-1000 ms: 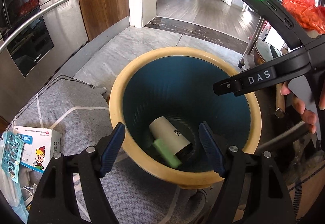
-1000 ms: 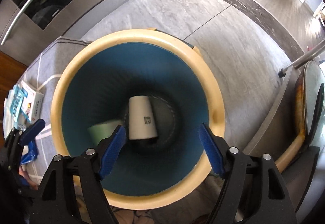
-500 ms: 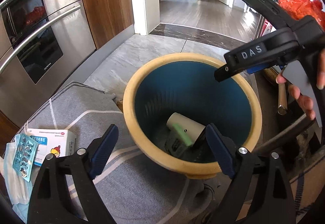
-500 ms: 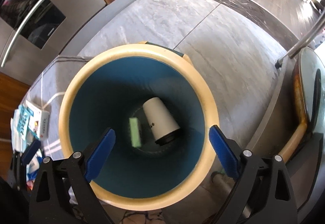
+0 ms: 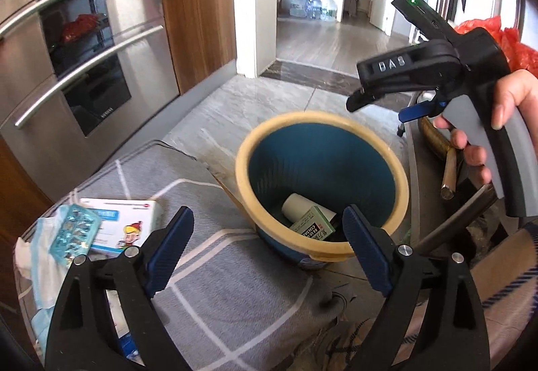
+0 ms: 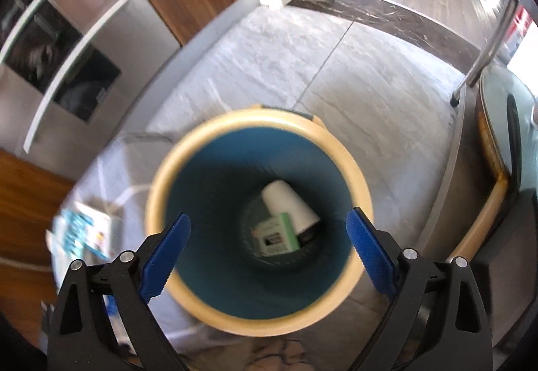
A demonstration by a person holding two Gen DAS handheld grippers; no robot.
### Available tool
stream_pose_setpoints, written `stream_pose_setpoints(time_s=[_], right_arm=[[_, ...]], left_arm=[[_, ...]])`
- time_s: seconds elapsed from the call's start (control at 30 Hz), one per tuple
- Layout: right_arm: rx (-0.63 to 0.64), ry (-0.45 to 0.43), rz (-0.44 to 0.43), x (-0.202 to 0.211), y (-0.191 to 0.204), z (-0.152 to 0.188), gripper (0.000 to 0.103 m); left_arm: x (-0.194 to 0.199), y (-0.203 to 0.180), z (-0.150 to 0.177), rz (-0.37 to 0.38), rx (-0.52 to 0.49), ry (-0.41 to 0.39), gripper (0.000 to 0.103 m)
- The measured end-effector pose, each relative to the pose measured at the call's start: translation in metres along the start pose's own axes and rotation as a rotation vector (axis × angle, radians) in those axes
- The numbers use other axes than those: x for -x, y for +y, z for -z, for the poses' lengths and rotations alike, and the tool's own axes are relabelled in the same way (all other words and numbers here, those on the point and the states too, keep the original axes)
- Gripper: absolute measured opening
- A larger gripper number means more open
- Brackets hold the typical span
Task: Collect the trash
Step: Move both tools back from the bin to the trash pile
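A blue trash bin with a cream rim (image 5: 322,122) (image 6: 259,118) stands on the floor beside a grey mat. Inside lie a white paper cup (image 5: 296,204) (image 6: 285,202) and a small green box (image 5: 312,226) (image 6: 275,234). My left gripper (image 5: 269,246) is open and empty, above the mat's edge just in front of the bin. My right gripper (image 6: 267,248) is open and empty, high above the bin mouth; its body shows in the left wrist view (image 5: 437,68). On the mat lie a white medicine box (image 5: 127,223), a blister pack (image 5: 74,233) and a face mask (image 5: 37,256).
A steel oven front (image 5: 84,68) and a wooden cabinet (image 5: 198,7) stand to the left. A red plastic bag (image 5: 511,41) sits at the right. A low round table edge (image 6: 494,169) and a metal leg (image 6: 487,44) are to the right of the bin.
Both grippers have risen and pulled back from the bin. The green box has fallen to the bottom of the bin next to the cup.
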State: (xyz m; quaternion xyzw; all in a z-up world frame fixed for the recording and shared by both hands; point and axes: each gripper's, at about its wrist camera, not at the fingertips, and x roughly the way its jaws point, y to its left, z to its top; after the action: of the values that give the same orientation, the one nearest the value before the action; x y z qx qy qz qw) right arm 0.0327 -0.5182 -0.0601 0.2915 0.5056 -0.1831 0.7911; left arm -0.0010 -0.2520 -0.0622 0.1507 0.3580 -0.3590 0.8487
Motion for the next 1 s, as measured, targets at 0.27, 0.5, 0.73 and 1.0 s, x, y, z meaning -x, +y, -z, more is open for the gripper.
stream_pose_setpoints(time_s=[0.27, 0.5, 0.73, 1.0], right_arm=[[-0.099, -0.030, -0.092, 0.021, 0.028, 0.005, 0.094], [-0.012, -0.052, -0.127, 0.039, 0.082, 0.020, 0.094], [0.087, -0.069, -0.215, 0.061, 0.156, 0.061, 0.096], [0.366, -0.056, -0.238, 0.063, 0.241, 0.110, 0.096]], left_arm=[[0.040, 0.024, 0.015, -0.062, 0.068, -0.031, 0.093], [0.071, 0.064, 0.042, -0.166, 0.163, 0.005, 0.093], [0.104, 0.098, 0.079, -0.342, 0.315, 0.060, 0.095], [0.101, 0.119, 0.146, -0.558, 0.480, 0.156, 0.095]])
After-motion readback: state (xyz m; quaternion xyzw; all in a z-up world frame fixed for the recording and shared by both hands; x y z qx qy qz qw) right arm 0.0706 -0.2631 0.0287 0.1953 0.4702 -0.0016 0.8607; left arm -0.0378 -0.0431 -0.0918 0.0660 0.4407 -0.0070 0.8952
